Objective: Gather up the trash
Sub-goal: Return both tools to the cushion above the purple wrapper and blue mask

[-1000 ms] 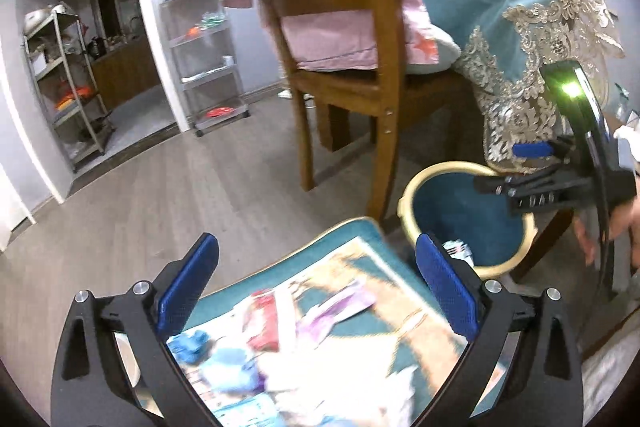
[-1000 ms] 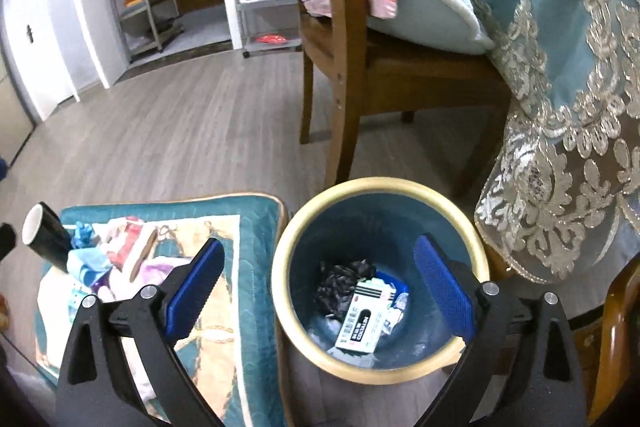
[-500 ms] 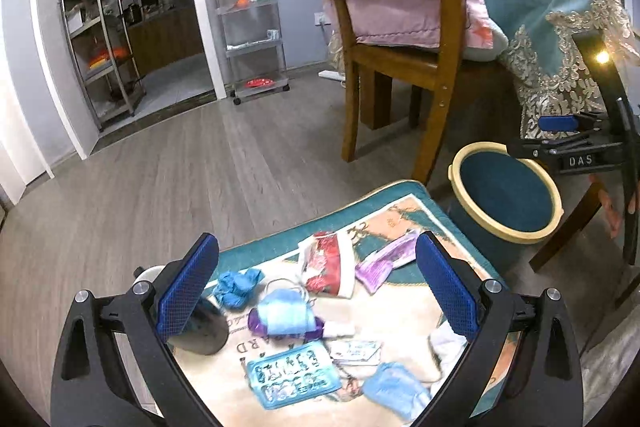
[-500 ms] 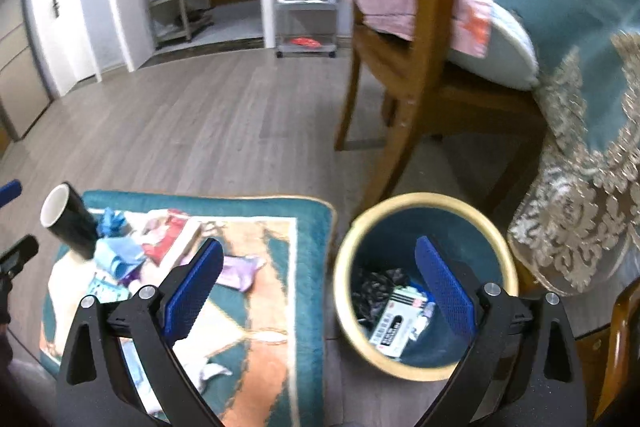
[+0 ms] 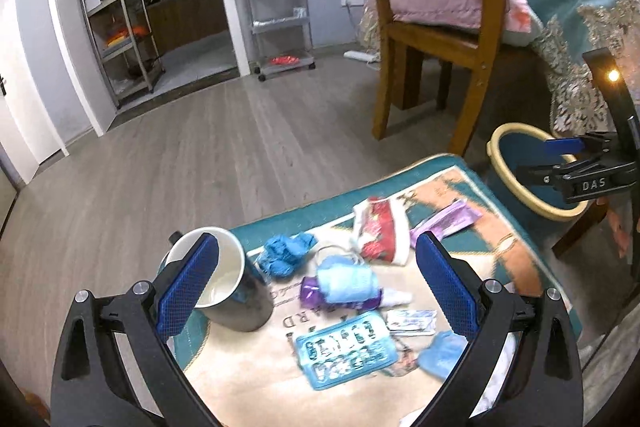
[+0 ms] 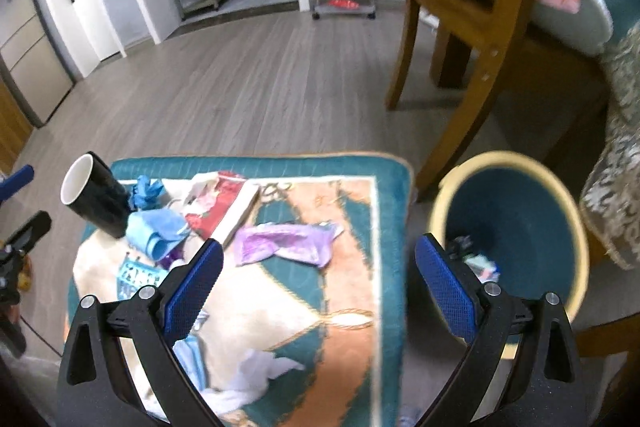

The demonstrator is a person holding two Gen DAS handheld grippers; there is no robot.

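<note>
Left wrist view: left gripper (image 5: 316, 283) spread, empty, above trash (image 5: 340, 287) on the mat (image 5: 516, 239) beside the mug (image 5: 224, 291). Right gripper (image 6: 318, 283) spread, empty; bin (image 6: 516, 211) off the mat's right edge.

"DAS" on the right claw (image 5: 560, 163)

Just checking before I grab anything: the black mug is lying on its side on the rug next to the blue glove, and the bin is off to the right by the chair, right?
Not quite. The black mug stands upright, its open mouth facing up, as the left wrist view shows. The rest holds: it sits on the rug beside the blue glove, and the bin is to the right by the chair.
</note>
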